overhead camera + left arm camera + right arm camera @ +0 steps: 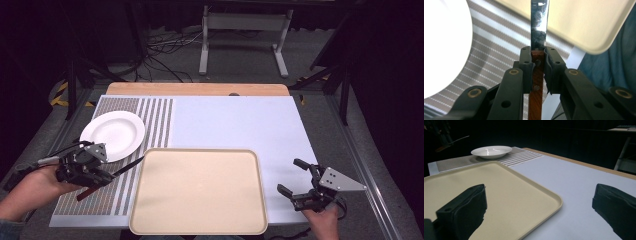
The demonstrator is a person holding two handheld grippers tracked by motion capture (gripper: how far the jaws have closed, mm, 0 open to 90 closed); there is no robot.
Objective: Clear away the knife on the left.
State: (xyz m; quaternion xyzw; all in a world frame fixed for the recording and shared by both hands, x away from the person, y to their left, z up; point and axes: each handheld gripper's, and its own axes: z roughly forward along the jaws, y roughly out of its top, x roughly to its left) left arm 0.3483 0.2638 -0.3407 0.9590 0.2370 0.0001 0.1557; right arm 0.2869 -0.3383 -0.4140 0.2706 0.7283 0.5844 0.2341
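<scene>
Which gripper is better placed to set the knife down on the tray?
Left. The left gripper is already shut on the knife by its wooden handle, blade pointing toward the beige tray. The right gripper rests open beside the tray's other edge.

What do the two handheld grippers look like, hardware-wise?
Both are black two-jaw units. The left gripper has linkage arms with brass-coloured pivot bushings and screw holes, a grey three-cornered plate on top and a thin cable trailing off. The right gripper carries the same kind of grey plate, dotted with small holes, and thick, blocky black pads.
</scene>
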